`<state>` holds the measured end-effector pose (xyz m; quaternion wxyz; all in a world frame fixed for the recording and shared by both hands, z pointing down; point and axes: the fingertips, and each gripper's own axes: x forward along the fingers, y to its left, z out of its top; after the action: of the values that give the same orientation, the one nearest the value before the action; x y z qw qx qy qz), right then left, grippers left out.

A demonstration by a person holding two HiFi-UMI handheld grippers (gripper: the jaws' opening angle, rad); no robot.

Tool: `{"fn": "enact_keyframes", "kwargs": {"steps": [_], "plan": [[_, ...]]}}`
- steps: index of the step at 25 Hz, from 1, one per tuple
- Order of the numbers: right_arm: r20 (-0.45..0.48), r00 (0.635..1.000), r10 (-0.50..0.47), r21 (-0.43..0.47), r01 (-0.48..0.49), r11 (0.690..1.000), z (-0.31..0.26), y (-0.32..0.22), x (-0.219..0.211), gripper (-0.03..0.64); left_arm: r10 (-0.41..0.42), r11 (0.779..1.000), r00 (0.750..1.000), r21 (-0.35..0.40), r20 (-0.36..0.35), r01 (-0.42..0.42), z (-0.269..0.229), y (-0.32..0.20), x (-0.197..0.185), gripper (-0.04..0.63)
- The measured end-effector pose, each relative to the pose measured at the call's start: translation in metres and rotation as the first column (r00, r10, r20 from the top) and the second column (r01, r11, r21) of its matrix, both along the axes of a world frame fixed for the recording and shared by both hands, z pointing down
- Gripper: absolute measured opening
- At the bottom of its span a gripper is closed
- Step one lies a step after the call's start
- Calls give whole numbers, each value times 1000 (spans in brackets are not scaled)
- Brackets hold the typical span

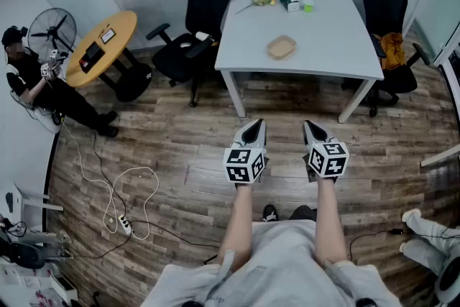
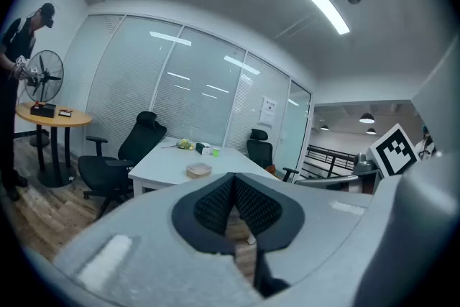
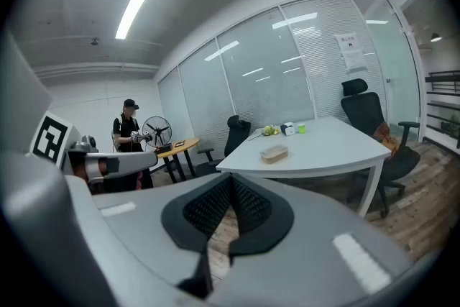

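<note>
the shallow tan tray (image 1: 282, 47) sits mid-counter (image 1: 330, 39), upper centre of the frame, well apart from both tools. the left hand-held gripper (image 1: 251, 129) and right hand-held gripper (image 1: 312, 129) hover side by side over the wood floor (image 1: 172, 162), jaws pressed together on nothing. best, i judge, to hold them level, apart and squared to the counter.

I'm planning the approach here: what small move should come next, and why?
Probably a step forward toward the table. The left gripper and right gripper both hang shut and empty over the floor, short of the table's near edge. The tray is the closest thing on it.
</note>
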<state>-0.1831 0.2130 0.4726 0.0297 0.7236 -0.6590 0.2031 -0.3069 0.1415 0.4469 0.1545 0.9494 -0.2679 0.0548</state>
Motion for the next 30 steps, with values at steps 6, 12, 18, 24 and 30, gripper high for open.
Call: {"fn": "enact_keyframes", "kwargs": {"steps": [6, 12, 18, 24, 30], "plan": [[4, 1000, 1, -3, -1, 1000, 1, -6, -4, 3, 15, 1000, 1000, 7, -5, -15, -4, -5, -1, 5], [-20, 1000, 10, -14, -10, 1000, -1, -10, -1, 2, 25, 1000, 1000, -4, -9, -25, -5, -17, 3, 5], [14, 1000, 22, 19, -22, 1000, -3, -6, 26, 3, 31, 999, 999, -22, 12, -30, 8, -18, 21, 5], [24, 1000, -19, 27, 18, 999, 6, -36, 50, 3, -2, 1000, 999, -21, 35, 2, 18, -48, 36, 5], [117, 992, -48, 61, 41, 997, 17, -88, 96, 3, -16, 999, 997, -50, 70, 20, 39, -93, 74, 6]]}}
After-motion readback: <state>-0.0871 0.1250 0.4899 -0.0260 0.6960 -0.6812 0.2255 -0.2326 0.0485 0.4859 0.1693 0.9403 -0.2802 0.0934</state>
